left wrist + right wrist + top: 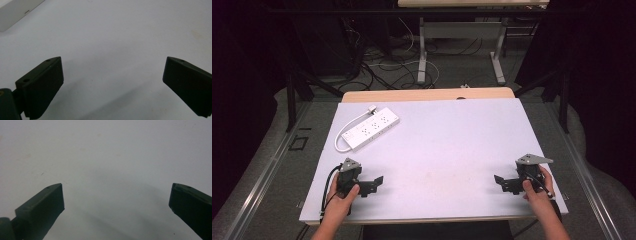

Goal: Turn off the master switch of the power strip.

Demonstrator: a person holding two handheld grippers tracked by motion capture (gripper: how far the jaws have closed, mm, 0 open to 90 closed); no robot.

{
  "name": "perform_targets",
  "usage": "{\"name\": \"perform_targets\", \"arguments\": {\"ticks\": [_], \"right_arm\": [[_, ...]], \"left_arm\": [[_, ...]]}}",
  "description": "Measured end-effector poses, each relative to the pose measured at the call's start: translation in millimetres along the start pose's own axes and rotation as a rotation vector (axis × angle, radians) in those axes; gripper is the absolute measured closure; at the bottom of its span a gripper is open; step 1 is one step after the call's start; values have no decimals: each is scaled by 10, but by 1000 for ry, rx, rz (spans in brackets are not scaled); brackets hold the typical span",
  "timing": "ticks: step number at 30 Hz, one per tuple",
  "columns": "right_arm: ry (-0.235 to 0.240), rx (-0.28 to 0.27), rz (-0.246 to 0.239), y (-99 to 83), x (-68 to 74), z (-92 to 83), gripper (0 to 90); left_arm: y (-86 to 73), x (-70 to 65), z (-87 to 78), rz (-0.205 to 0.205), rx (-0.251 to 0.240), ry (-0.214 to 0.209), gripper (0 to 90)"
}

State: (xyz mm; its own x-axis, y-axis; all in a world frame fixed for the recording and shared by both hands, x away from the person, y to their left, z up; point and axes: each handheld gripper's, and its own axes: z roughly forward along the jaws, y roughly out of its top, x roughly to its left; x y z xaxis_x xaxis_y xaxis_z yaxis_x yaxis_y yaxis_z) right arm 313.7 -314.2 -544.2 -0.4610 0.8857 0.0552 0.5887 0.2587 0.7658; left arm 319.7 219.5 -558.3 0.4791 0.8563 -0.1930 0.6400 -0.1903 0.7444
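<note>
Your left gripper (373,186) and right gripper (503,183) rest on the tabletop (447,145), jaws apart, empty. Power strip (370,126) lies far left; approach it squarely.

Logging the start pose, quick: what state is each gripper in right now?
Left gripper: open, jaws wide apart, holding nothing.
Right gripper: open, jaws wide apart, holding nothing.

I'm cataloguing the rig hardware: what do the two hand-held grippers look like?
Both are black. The left hand-held gripper and the right hand-held gripper each carry a grey three-cornered plate on top, flat wedge-shaped jaws with small holes, and a trailing black cable.
</note>
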Motion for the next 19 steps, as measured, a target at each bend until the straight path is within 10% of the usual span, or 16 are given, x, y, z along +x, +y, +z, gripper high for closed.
{"name": "perform_targets", "arguments": {"ticks": [19], "right_arm": [[1, -1, 2, -5, -7, 3, 0]], "left_arm": [[-5, -3, 23, 15, 14, -1, 33]]}}
